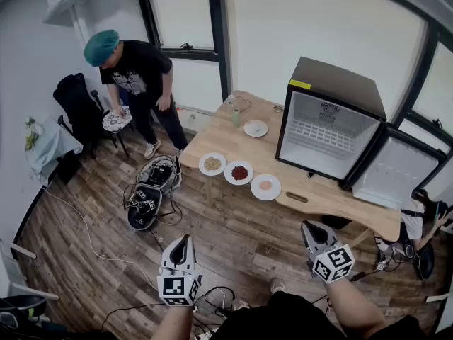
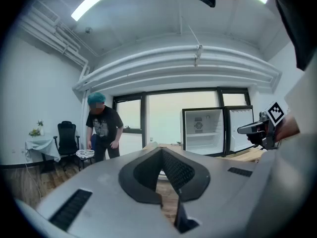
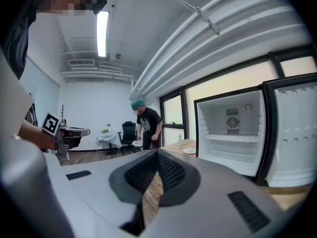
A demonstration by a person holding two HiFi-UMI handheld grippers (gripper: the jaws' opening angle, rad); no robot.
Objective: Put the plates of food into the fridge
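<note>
Head view shows the left gripper (image 1: pixel 183 241) and the right gripper (image 1: pixel 309 227), two in all, both clenched on nothing above the dark plank floor (image 1: pixel 241 239). Ahead of them, well apart, stands one light wooden table (image 1: pixel 318 200) bearing four round white plates. Three sit in a row: a plate of yellowish food (image 1: pixel 212 163), a plate of red food (image 1: pixel 239 173) and a plate of pinkish food (image 1: pixel 265 186). A fourth plate (image 1: pixel 255 127) lies farther back, near one green bottle (image 1: pixel 236 117). Beyond the right gripper sits one black mini fridge (image 1: pixel 333 83), its door (image 1: pixel 396 172) swung open.

Two risks, as I judge them: a shallow plate pinched by its rim may tip and spill, and the cable tangle (image 1: pixel 148 190) ahead of the left gripper could catch a foot.
</note>
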